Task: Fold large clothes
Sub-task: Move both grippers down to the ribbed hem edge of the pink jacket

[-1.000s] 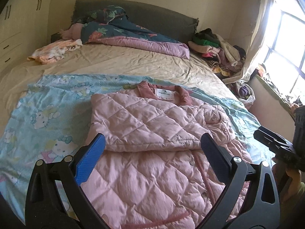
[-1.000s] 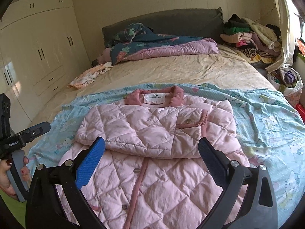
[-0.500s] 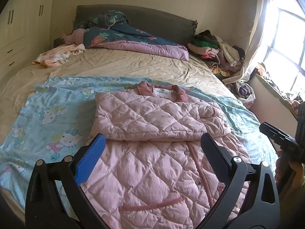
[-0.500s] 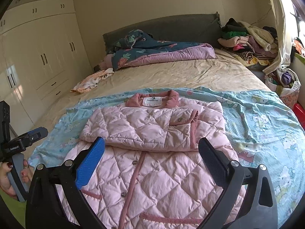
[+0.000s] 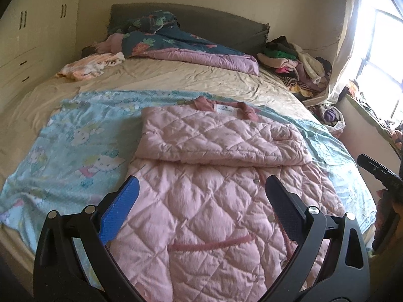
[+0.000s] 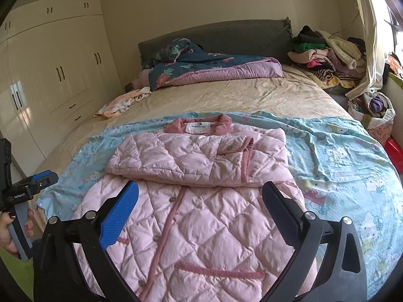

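A pink quilted jacket lies flat on a light blue cartoon-print sheet on the bed, collar and label away from me. Both sleeves are folded across the chest. My left gripper hovers open above the jacket's lower half, holding nothing. My right gripper also hangs open above the lower front, near the button placket. Each gripper shows at the edge of the other's view, the right gripper and the left gripper held by a hand.
A beige bedsheet covers the bed. A dark floral and purple duvet lies by the grey headboard. A small peach garment sits far left. A heap of clothes fills the far right corner. White wardrobes stand left, a window right.
Both grippers have pulled back and up from the jacket, so more of its lower half and pocket trim shows. The jacket itself has not moved.
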